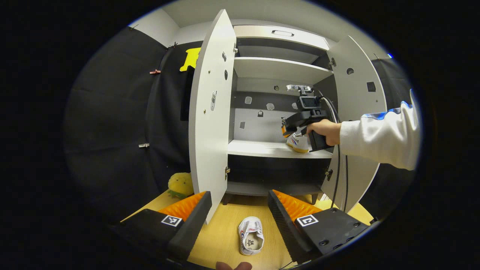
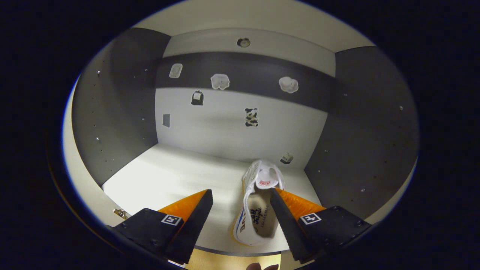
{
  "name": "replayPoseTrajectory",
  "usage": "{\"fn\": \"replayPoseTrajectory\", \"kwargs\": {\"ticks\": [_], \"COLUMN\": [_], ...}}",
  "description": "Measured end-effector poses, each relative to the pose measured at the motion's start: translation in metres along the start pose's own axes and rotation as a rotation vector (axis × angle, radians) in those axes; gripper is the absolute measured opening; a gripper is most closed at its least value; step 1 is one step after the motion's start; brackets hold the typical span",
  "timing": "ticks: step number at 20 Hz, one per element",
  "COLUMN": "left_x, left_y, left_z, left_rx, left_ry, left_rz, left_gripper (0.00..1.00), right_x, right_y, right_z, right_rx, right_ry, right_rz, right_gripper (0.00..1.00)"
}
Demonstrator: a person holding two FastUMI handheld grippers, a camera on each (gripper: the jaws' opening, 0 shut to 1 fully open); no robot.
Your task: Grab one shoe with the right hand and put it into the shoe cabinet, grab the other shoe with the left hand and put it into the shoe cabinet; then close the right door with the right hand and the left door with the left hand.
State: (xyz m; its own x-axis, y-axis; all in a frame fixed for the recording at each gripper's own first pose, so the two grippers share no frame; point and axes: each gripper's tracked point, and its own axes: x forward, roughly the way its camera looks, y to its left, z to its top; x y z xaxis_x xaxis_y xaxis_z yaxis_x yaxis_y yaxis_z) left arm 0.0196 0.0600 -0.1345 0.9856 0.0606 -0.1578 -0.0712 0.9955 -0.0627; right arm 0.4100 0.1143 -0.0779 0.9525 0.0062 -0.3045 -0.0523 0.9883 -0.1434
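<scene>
- The right gripper (image 2: 240, 204) reaches into the shoe cabinet (image 1: 281, 69), jaws apart, with one white shoe (image 2: 257, 204) lying on the middle shelf (image 2: 168, 176) against its right finger.
- The left gripper (image 1: 240, 204) hovers with jaws apart above the other white shoe (image 1: 251, 235) on the wooden floor (image 1: 221, 240).
- Both doors stand open.

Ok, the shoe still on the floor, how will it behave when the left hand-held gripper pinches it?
The shoe on the floor looks like a small soft canvas sneaker, so probably light. Its open collar will likely flex and cave under a pinch. It lies flat on its sole on the wooden floor, so it should slide rather than roll if the left hand-held gripper nudges it.
</scene>
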Motion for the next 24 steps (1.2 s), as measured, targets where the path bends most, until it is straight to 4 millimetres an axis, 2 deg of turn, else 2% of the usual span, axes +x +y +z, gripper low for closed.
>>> {"fn": "replayPoseTrajectory", "kwargs": {"ticks": [3, 5, 7, 11, 15, 18, 20, 24], "left_x": [-0.001, 0.001, 0.004, 0.011, 0.03, 0.054, 0.073, 0.109], "left_y": [0.002, 0.006, 0.006, -0.005, -0.007, -0.011, -0.013, -0.012], "left_z": [-0.006, -0.018, -0.035, -0.084, -0.143, -0.183, -0.21, -0.255], "left_rx": [0.005, 0.023, 0.034, 0.029, 0.068, 0.111, 0.139, 0.186], "left_ry": [0.001, 0.006, 0.015, 0.064, 0.152, 0.197, 0.229, 0.293], "left_rz": [-0.001, 0.001, -0.007, -0.068, -0.092, -0.127, -0.147, -0.156], "left_gripper": [0.95, 0.95, 0.95, 0.95, 0.95, 0.94, 0.93, 0.88], "right_x": [-0.042, -0.076, -0.113, -0.185, -0.243, -0.276, -0.291, -0.306], "right_y": [-0.001, 0.001, 0.0, -0.01, -0.018, -0.022, -0.027, -0.041], "right_z": [0.006, 0.012, 0.008, 0.0, -0.016, -0.036, -0.048, -0.057], "right_rx": [0.056, 0.108, 0.145, 0.164, 0.232, 0.256, 0.24, 0.224], "right_ry": [-0.08, -0.162, -0.217, -0.308, -0.323, -0.326, -0.321, -0.307], "right_rz": [0.024, 0.061, 0.087, 0.097, 0.11, 0.103, 0.09, 0.066], "right_gripper": [0.98, 0.98, 0.98, 0.98, 0.98, 0.98, 1.0, 0.99]}}
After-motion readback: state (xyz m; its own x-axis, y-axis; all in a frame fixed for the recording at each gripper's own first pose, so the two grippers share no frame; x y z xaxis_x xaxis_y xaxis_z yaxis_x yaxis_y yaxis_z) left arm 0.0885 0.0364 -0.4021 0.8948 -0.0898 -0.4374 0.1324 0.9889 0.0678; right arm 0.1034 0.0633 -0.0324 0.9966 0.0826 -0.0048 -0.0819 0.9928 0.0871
